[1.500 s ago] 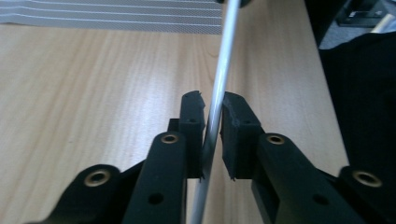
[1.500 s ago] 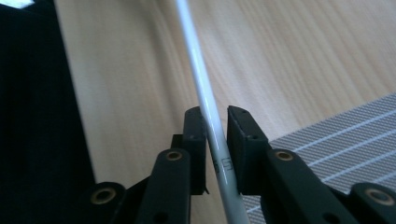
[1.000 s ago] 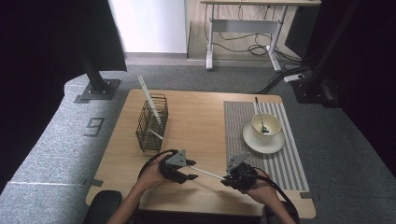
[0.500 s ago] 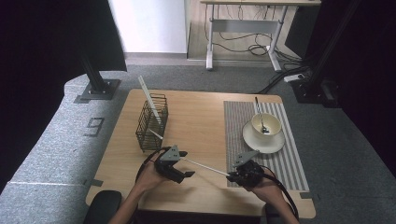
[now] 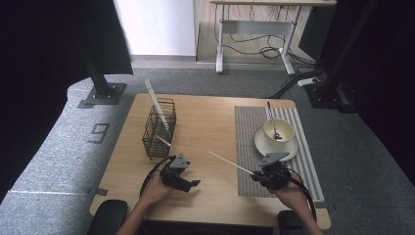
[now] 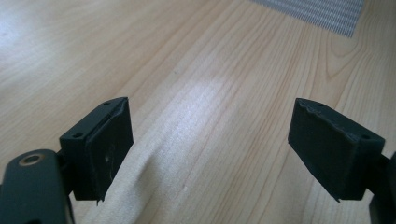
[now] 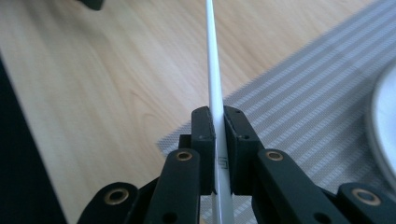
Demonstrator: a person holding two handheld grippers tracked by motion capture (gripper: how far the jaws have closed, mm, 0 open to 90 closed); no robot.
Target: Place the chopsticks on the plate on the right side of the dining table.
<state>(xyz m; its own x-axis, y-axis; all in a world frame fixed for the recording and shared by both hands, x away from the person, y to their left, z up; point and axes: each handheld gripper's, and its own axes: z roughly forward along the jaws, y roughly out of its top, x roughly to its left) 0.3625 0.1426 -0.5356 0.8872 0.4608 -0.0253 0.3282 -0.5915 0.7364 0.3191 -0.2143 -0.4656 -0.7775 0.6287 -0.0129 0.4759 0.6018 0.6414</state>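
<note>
Chopstick (image 7: pixel 213 70), white and thin, is sitting pinched between the closed jaws of the right gripper (image 5: pixel 264 174), near one end, so most of its length is sticking out over the bare wood toward the middle of the table (image 5: pixel 210 122). That long overhang is what is worrying here: with so narrow a stick held at one end, it is likely to be pivoting or sliding in the pads if the hand tilts or swings quickly. The left gripper (image 6: pixel 210 154) is hanging empty, jaws wide apart, low over the tabletop just beside the free tip, so a careless sweep risks knocking the stick askew. Farther off, the wire basket (image 5: pixel 159 129) is already holding two white sticks leaning out of it; judging by that, this one is probably heading there too, and a tip catching the mesh could tip the light basket. On the striped mat (image 5: pixel 303 152) behind the right hand, a cup and saucer (image 5: pixel 277 137) with a spoon are standing near enough to be bumped.
</note>
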